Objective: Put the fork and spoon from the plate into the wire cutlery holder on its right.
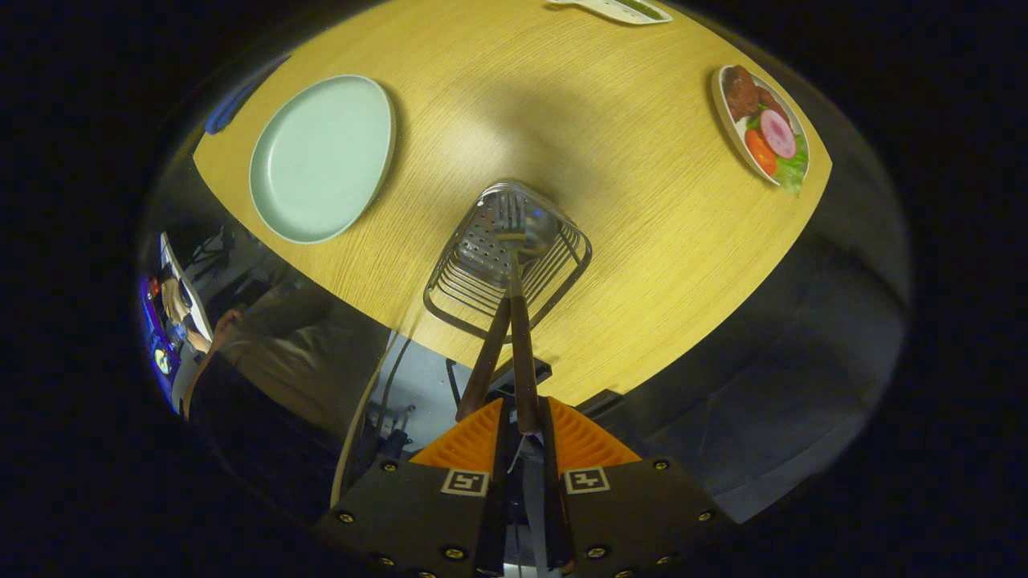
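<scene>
Fork (524,321) stands with its head down in the wire cutlery holder (507,258) just ahead of our gripper (522,429), whose 2 orange fingers (470,441) are nearly closed on its brown handle. The spoon (487,357) leans beside it in the holder. Beyond and to the left lies the green plate (321,158).

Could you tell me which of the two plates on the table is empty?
The pale green round plate, left of the wire cutlery holder, is empty; the cream plate beyond holds food.
</scene>
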`<state>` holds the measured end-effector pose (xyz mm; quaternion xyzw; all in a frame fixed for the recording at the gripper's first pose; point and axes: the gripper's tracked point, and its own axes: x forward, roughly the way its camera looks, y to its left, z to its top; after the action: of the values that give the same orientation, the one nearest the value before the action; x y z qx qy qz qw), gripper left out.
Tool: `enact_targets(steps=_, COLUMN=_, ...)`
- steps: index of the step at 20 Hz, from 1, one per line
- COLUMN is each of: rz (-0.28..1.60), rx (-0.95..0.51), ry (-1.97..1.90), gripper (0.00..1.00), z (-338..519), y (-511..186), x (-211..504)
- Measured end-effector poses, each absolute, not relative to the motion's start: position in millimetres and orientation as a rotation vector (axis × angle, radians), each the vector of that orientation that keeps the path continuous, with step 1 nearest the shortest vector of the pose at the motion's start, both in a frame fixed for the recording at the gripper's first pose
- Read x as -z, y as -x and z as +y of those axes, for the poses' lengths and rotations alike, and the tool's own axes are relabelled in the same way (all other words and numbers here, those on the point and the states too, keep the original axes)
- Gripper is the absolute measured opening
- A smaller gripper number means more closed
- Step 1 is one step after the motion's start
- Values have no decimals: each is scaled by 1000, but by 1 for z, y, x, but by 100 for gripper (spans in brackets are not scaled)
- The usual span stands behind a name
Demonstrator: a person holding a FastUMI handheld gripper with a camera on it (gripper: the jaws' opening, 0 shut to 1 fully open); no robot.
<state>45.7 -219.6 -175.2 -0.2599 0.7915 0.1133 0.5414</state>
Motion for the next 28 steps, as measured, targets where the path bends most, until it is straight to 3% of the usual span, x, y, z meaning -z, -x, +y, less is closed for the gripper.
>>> enact_targets(steps=8, rz=1391, rx=-166, ry=285, gripper=20, z=-205, y=-50, x=143)
enact_targets(steps=14, rz=652, rx=-107, ry=166, gripper=20, z=-155, y=-63, x=53)
enact_targets(steps=18, rz=221, rx=-68, ry=122, gripper=20, z=-107, y=-32, x=-27)
enact_targets(steps=23, rz=-24, rx=-54, ry=104, gripper=20, z=-57, y=9, x=-69)
enact_targets(steps=28, rz=-52, rx=-85, ry=57, gripper=20, z=-29, y=20, x=-77)
